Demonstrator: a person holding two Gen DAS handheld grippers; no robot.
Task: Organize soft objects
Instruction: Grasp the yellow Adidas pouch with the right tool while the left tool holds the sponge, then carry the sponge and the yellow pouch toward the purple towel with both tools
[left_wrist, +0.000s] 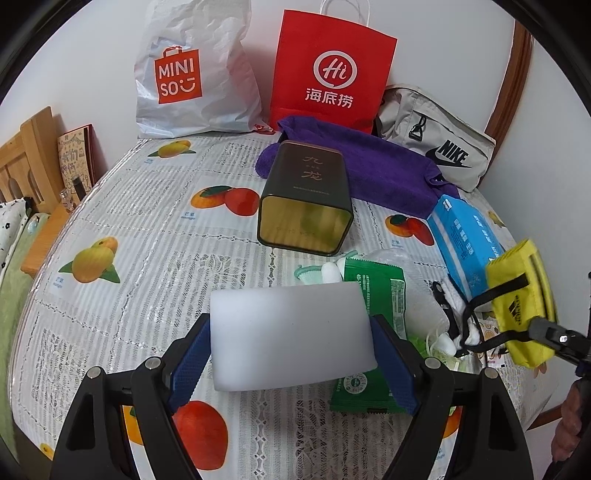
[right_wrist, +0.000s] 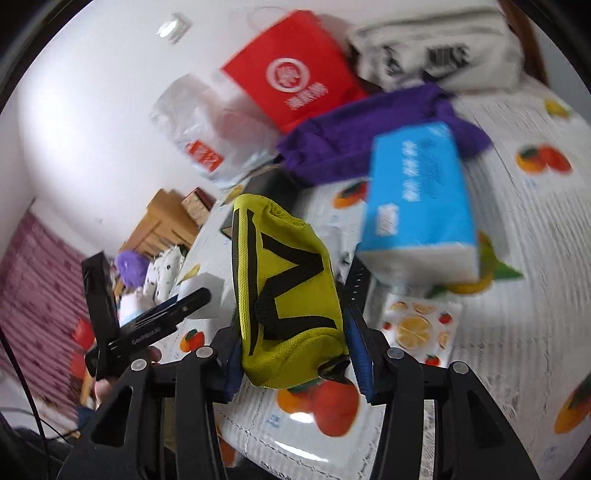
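My left gripper (left_wrist: 291, 339) is shut on a white foam block (left_wrist: 291, 332), its blue pads pressing both sides, held over the fruit-print table (left_wrist: 147, 236). My right gripper (right_wrist: 291, 332) is shut on a yellow pouch (right_wrist: 284, 295) with black straps; the pouch also shows at the right of the left wrist view (left_wrist: 521, 302), lifted above the table. A purple towel (left_wrist: 369, 166) lies at the back. A blue tissue pack (left_wrist: 465, 236) lies right of centre and shows in the right wrist view (right_wrist: 417, 199). A green wipes packet (left_wrist: 376, 295) lies partly hidden behind the foam.
A dark tin (left_wrist: 306, 206) lies on its side mid-table. A Miniso bag (left_wrist: 192, 74), a red paper bag (left_wrist: 328, 74) and a grey Nike pouch (left_wrist: 436, 140) stand along the back wall. Cotton bits and a clear bag (left_wrist: 424, 306) lie near the wipes. A wooden bed frame (left_wrist: 26, 166) is at the left.
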